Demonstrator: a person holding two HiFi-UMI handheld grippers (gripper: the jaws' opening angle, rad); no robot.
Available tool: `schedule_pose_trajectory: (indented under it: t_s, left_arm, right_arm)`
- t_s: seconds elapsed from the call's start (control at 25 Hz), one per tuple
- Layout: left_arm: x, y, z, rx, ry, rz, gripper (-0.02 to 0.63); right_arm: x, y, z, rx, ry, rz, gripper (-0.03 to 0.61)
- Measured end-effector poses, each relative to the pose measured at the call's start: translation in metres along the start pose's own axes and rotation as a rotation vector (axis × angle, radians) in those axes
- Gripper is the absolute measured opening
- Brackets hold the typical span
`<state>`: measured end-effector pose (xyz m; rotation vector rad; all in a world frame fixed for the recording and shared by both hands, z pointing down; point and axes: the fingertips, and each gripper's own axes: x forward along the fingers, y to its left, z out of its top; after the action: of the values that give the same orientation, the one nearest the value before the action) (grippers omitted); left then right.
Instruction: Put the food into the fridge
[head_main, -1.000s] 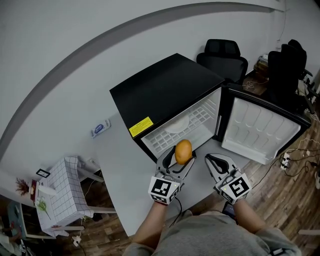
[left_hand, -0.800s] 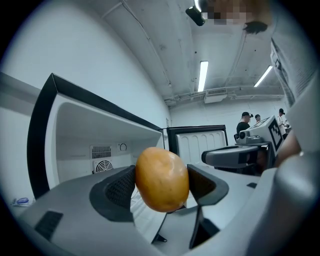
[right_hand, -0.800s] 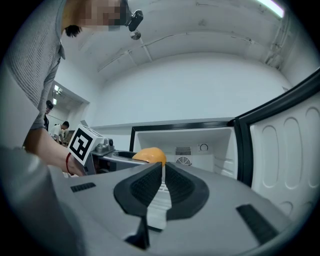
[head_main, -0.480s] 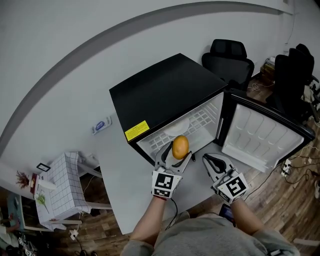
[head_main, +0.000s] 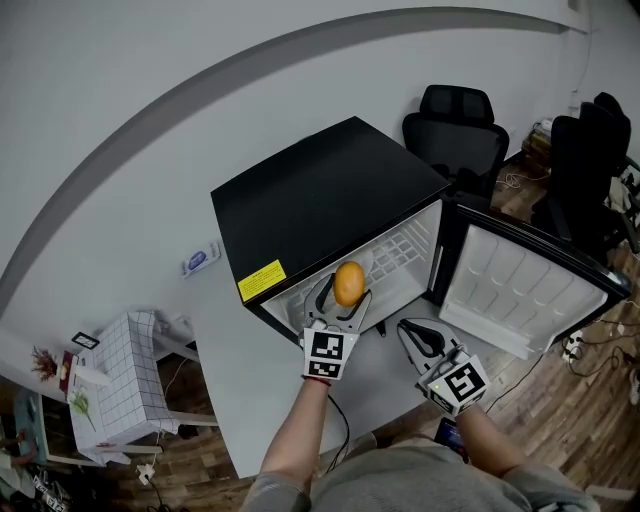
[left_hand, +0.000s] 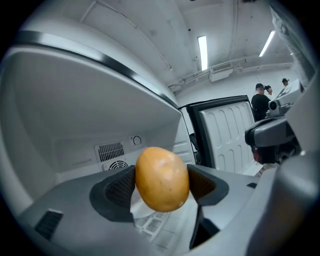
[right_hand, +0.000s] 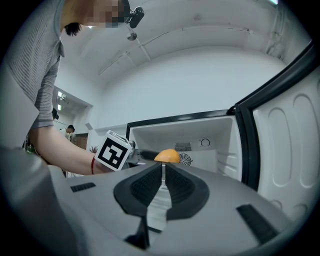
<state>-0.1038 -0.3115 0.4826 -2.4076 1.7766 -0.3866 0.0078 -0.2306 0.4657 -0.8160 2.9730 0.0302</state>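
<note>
A small black fridge (head_main: 320, 190) stands on the table with its door (head_main: 520, 290) swung open to the right. My left gripper (head_main: 345, 290) is shut on a smooth orange-yellow fruit (head_main: 348, 283) and holds it at the mouth of the fridge, over the white wire shelf (head_main: 400, 250). In the left gripper view the fruit (left_hand: 162, 178) sits squeezed between both pads, with the fridge's white back wall (left_hand: 120, 150) behind it. My right gripper (head_main: 420, 338) hovers over the table in front of the door, shut with nothing in it; its own view shows the jaws (right_hand: 163, 181) closed together.
A white plate (head_main: 368, 262) lies on the wire shelf inside the fridge. The grey table (head_main: 240, 370) runs left of the fridge, with a small blue-and-white packet (head_main: 201, 257) on it. Black office chairs (head_main: 460, 125) stand behind, and a white grid-patterned side table (head_main: 125, 385) sits lower left.
My left gripper has carried the fruit forward and up, from in front of the fridge into its opening. The right gripper shifted slightly left and stayed shut.
</note>
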Motion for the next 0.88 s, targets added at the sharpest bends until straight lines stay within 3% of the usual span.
schedule_pose_trajectory:
  t_s: [0.4,0.68,0.88]
  left_arm:
    - [0.028,0.023,-0.024,0.013,0.071,0.055,0.336]
    - [0.047,0.043,-0.050,-0.036,0.219,0.118,0.336]
    - [0.064,0.050,-0.059,-0.058,0.304,0.112,0.336]
  right_arm:
    - [0.007,-0.005,-0.010,0.014,0.015,0.014,0.014]
    - [0.011,0.000,-0.017,0.031,0.047,0.018,0.014]
    - [0.009,0.005,-0.021,0.033,0.060,0.025,0.014]
